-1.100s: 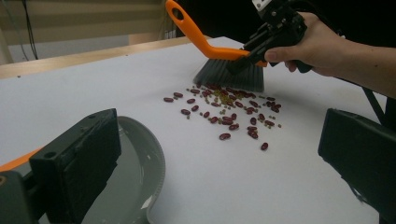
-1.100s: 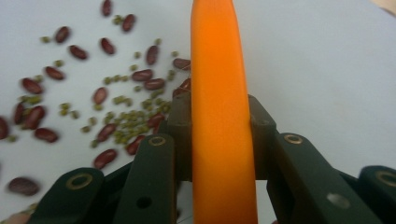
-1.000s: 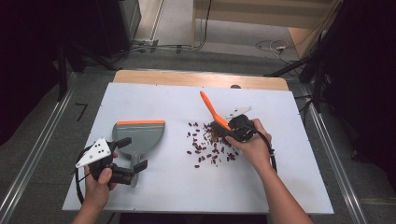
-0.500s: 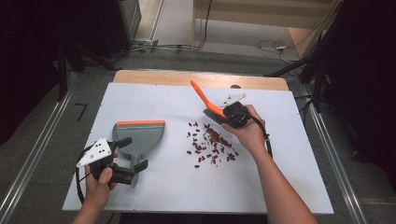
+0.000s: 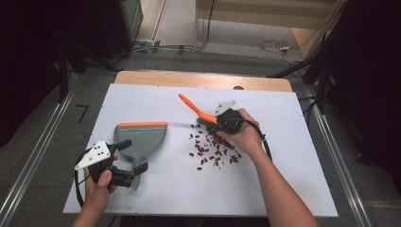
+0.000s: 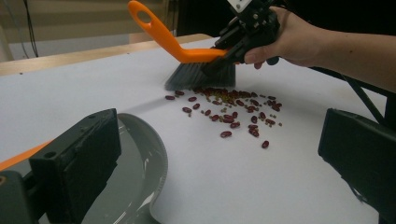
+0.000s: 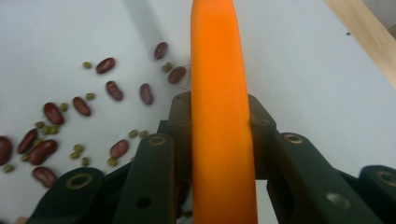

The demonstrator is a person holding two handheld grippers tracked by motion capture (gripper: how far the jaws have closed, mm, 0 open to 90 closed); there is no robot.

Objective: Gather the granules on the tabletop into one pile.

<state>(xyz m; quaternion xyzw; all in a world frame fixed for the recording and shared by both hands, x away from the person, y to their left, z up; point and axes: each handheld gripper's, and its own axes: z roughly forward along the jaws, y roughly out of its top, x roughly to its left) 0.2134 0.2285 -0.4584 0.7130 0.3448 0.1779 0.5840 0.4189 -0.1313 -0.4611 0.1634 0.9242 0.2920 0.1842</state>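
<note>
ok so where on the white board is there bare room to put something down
Free: the far-left stretch of the white board beyond the dustpan; the far-right corner behind the right claw; the near edge between the two forearms. Crowded: the middle, where beans lie scattered under the brush, and the near-left corner around the left claw.

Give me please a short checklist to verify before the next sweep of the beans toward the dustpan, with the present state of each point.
1. Right gripper shut firmly on the brush: ok, both jaws press the orange handle in the right gripper view.
2. Bristles at the far edge of the beans: ok.
3. Bristles touching the table: cannot tell.
4. Dustpan flat on the table, orange lip on the far side: ok.
5. Dustpan mouth facing the beans: not ok, the pile lies to its side.
6. Left gripper holding the dustpan handle: cannot tell; in the left gripper view the jaws stand wide apart.
</note>
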